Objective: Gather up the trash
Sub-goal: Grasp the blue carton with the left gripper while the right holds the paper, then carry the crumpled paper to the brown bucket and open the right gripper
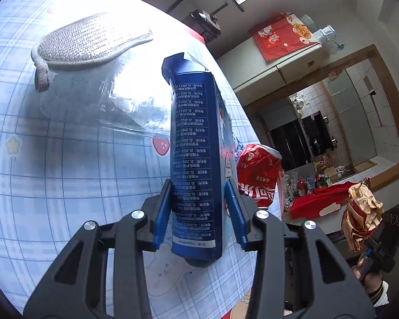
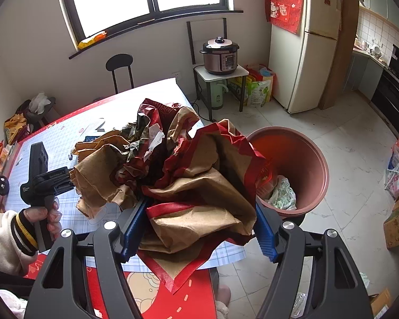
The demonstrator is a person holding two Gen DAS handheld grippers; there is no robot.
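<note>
The right gripper (image 2: 196,226), clamped on crumpled brown-and-red paper bag (image 2: 188,175) beside the terracotta plastic bin (image 2: 306,159), risked dropping loose folds outside.

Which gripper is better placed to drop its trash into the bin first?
Right. The right gripper holds the crumpled paper bag beside the red bin. The left gripper clamps the blue carton over the table, no bin in its view.

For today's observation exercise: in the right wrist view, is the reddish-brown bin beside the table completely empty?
No, the bin already holds a crumpled white-and-green wrapper lying at its bottom.
</note>
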